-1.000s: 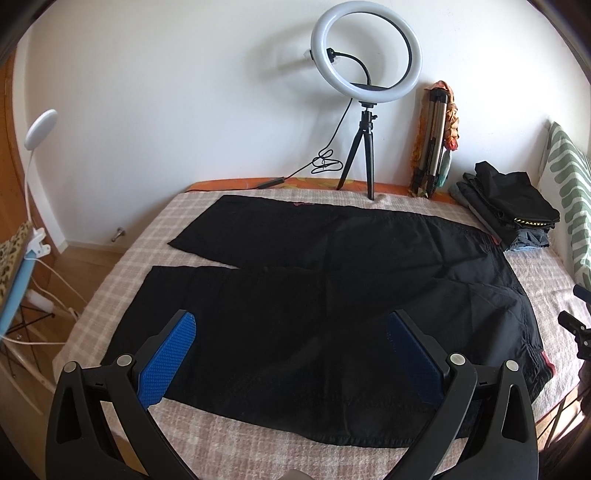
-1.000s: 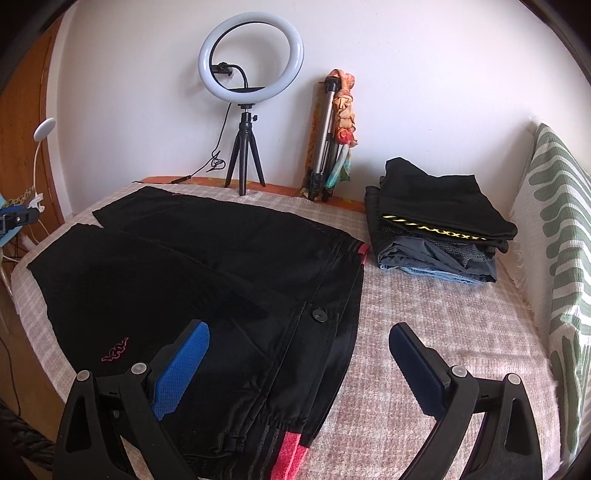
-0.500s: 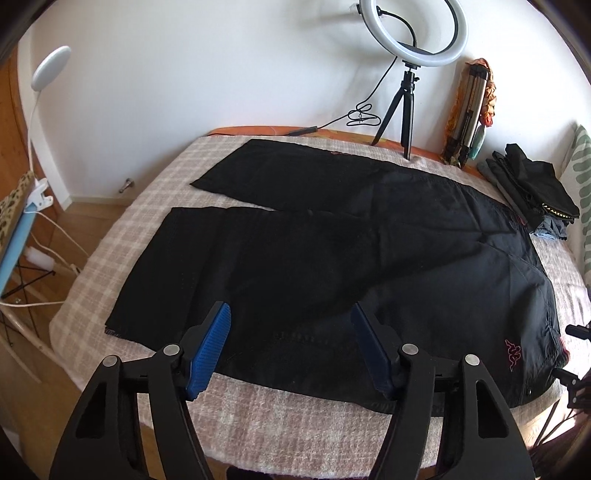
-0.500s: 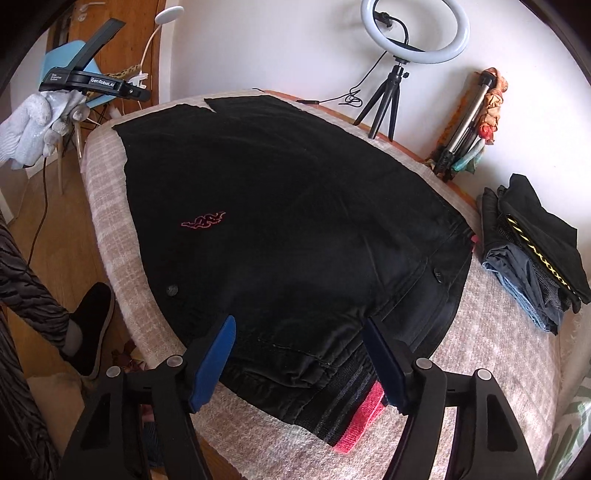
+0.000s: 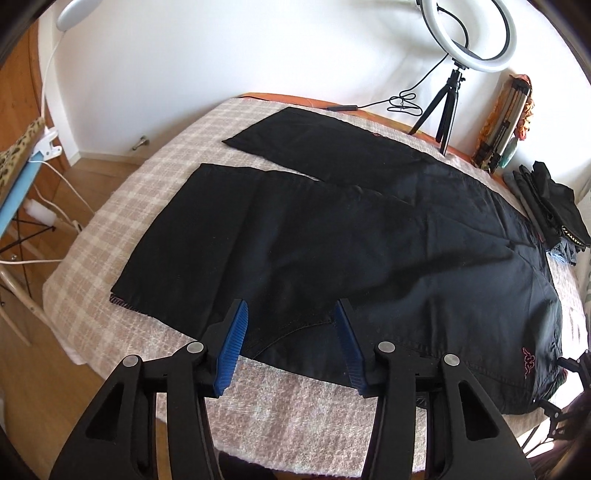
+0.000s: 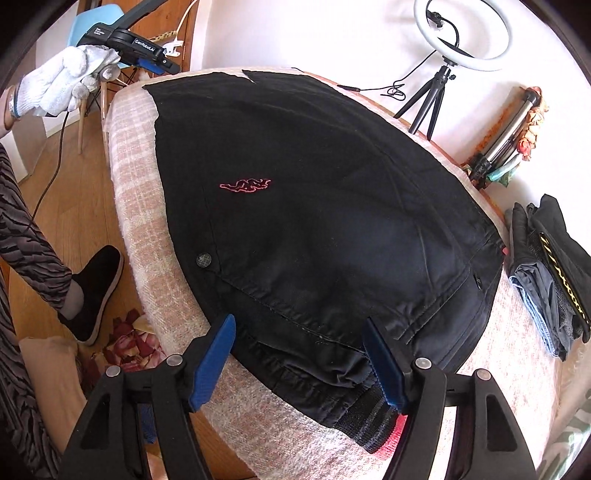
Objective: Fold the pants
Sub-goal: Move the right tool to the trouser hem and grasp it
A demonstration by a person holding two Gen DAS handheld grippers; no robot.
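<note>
At the near edge of the bed (image 5: 110,229), the left gripper (image 5: 291,328) hangs with its jaws wide, straddling the near hem line of the pants (image 5: 332,236) partway along the near leg; its blue ribbed pads (image 5: 231,350) hold nothing. The right gripper (image 6: 299,354) is likewise spread wide and empty, poised over the waistband (image 6: 332,373) at the right end of the pants.

The pants lie flat and unfolded across the bed, legs running left, waist right, the far leg angled away from the near one. No fold is made yet, by my reading.

Risks: the cloth is thin, matte black and limp, so a pinch may catch only the top layer and leave the under layer behind, skewing the fold. The waistband is bunched and elastic, thicker than the leg, so the two grips may bite unevenly. The near edge overhangs slightly; a tug toward the near side could drag the pants off the bed.

The bed cover is a nubby pink-and-cream plaid, likely grippy enough to snag. A pink logo (image 6: 245,184) and a round button (image 6: 204,259) mark the hip. On the right sit folded clothes (image 6: 554,277); far off stands a ring light (image 5: 469,35) on a tripod.
</note>
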